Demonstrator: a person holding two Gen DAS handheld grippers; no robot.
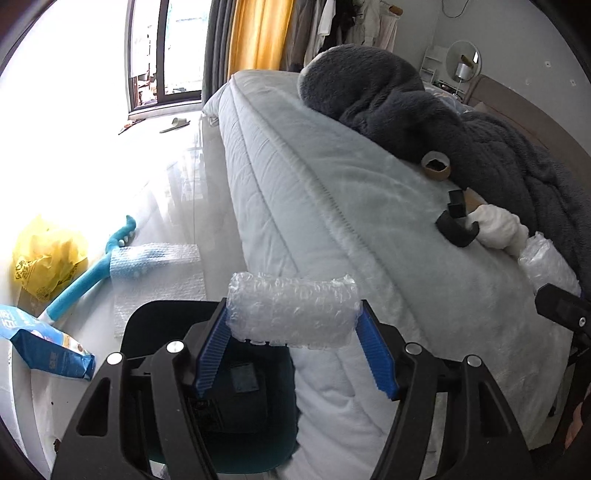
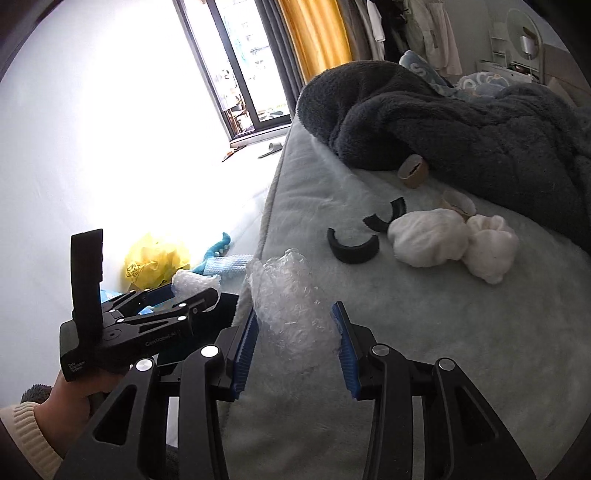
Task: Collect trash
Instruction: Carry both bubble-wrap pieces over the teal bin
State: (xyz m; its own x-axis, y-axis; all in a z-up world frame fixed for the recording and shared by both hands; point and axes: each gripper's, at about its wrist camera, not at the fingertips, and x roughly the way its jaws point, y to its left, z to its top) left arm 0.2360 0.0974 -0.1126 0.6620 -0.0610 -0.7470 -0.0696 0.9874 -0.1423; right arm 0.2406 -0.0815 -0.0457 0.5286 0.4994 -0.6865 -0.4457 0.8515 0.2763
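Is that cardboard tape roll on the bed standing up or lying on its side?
On its side. The tape roll rests on its curved edge against the dark blanket, its hollow middle facing sideways.

Floor (image 1: 92, 147) by window blown out white, bin (image 1: 155, 317) mostly hidden behind left tool (image 1: 291, 332)

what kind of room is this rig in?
Almost certainly a bedroom in a home: a bed with a rumpled dark fleece blanket, clothes hanging beside a yellow curtain, and a round vanity mirror at the far wall.
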